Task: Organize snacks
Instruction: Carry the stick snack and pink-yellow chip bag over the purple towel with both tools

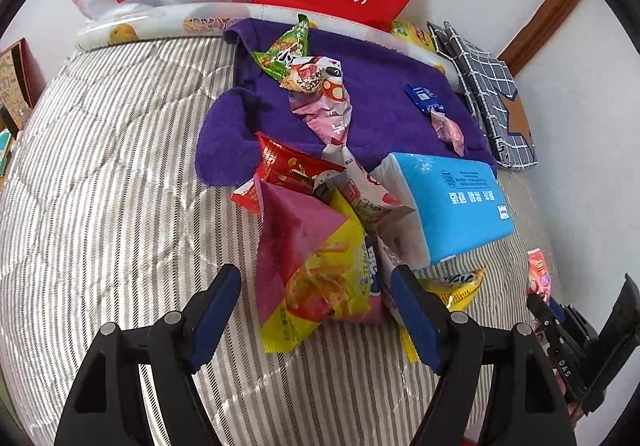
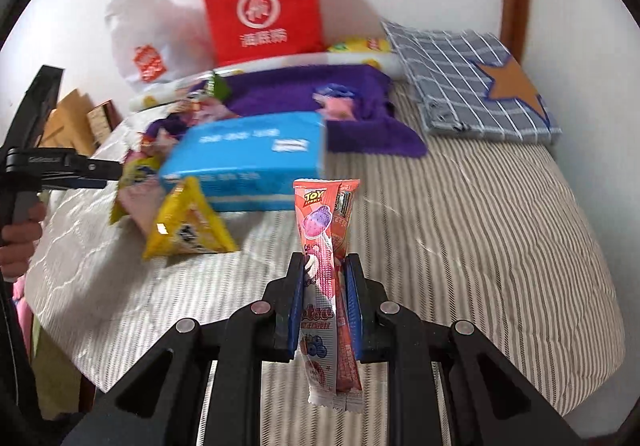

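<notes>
My right hand-held gripper point(image 2: 324, 286) pinches a light, crinkly Toy Story snack packet point(image 2: 326, 246) mid-length above the bed point(image 2: 480, 246). My left hand-held gripper point(image 1: 316, 288) hangs wide open over the yellow chip bag point(image 1: 320, 278); it is soft and slippery, so I would take it across its puffed middle.

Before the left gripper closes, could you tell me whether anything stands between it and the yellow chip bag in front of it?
Nothing visible does. The left gripper is open, and the yellow chip bag already lies between its fingers on the striped bedding.
</notes>
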Demonstrator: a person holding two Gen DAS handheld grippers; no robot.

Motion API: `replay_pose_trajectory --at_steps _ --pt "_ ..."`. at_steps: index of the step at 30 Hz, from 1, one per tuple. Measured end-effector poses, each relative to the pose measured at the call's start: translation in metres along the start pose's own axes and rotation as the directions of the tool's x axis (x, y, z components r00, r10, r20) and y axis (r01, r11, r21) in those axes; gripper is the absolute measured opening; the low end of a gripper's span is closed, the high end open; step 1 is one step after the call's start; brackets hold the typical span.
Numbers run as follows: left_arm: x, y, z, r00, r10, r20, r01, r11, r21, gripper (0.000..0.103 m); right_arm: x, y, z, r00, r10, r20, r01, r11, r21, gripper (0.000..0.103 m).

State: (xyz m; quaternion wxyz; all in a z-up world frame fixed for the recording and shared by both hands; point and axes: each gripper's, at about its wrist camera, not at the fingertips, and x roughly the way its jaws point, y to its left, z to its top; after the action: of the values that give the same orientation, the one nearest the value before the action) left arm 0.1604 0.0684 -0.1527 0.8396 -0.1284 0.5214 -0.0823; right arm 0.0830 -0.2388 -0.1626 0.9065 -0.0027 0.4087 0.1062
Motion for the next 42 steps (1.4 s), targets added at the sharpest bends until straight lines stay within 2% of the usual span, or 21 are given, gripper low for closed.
replay_pose_trajectory --at_steps 7,19,23,26,30,42 --pt "0.016 0.001 0.008 0.999 0.008 -0.031 -0.008 1.000 0.002 0.076 0.021 -0.016 0.000 1.000 -0.007 -0.028 0.009 0.999 0.054 0.020" --pt "0.039 0.002 0.013 0.998 -0.014 -0.068 0.014 1.000 0.006 0.076 0.051 -0.022 0.000 0.996 -0.016 -0.083 0.023 0.997 0.078 0.022" --pt "0.040 0.001 0.014 0.997 -0.023 -0.071 0.024 1.000 0.013 0.074 0.054 -0.020 0.001 0.997 -0.020 -0.080 0.025 0.997 0.070 0.025" --pt "0.039 0.001 0.014 0.996 -0.044 -0.071 0.045 0.999 0.013 0.067 0.055 -0.018 0.002 0.996 -0.033 -0.080 0.038 0.998 0.059 0.026" --pt "0.036 0.001 0.012 0.997 -0.036 -0.063 0.037 0.999 0.026 0.063 0.057 -0.016 0.004 0.996 -0.049 -0.081 0.054 0.997 0.052 0.028" --pt "0.018 0.008 0.003 0.999 -0.043 -0.033 0.044 0.999 0.017 0.061 0.045 -0.014 0.005 0.996 -0.075 -0.057 0.078 0.996 0.052 0.026"
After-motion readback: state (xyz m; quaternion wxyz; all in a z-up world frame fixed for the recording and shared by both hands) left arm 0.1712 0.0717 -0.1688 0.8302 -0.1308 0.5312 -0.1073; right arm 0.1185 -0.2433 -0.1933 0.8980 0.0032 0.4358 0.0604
